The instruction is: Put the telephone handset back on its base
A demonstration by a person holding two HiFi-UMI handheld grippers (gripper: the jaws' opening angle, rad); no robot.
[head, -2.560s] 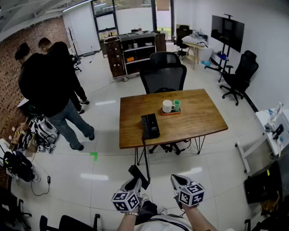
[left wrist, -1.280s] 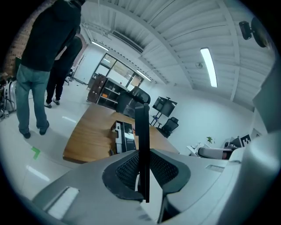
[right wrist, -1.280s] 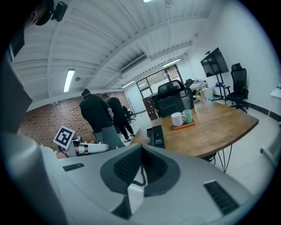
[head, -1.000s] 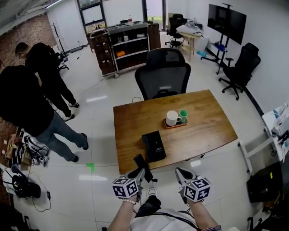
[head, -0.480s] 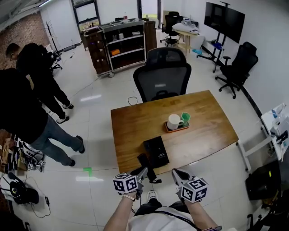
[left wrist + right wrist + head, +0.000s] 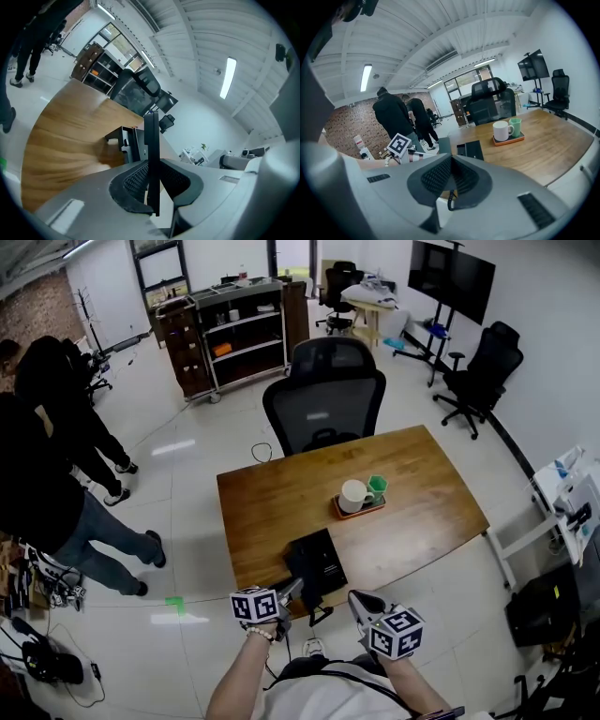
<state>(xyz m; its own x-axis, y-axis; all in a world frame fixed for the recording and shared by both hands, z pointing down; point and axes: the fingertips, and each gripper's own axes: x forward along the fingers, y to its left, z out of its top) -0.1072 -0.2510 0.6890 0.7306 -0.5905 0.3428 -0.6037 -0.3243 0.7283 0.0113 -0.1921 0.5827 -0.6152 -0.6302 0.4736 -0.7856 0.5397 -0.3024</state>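
The black telephone base (image 6: 317, 561) lies near the front edge of the wooden table (image 6: 412, 512). My left gripper (image 6: 289, 594) is shut on the black handset (image 6: 309, 602), held just at the table's near edge in front of the base. In the left gripper view the handset (image 6: 151, 154) stands edge-on between the pads, with the base (image 6: 125, 139) beyond it. My right gripper (image 6: 356, 600) hangs beside it to the right, shut with nothing in it; its jaws (image 6: 451, 171) meet, and the base (image 6: 474, 150) and a coiled cord (image 6: 450, 202) show past them.
A white mug (image 6: 352, 495) and a green cup (image 6: 377, 486) stand on a small tray behind the base. A black office chair (image 6: 323, 395) is at the table's far side. People (image 6: 47, 474) stand at the left; a shelf cart (image 6: 220, 329) is farther back.
The view has closed in on the table. Both grippers have come forward, and the handset has gone from over the floor to the table's near edge in front of the base.
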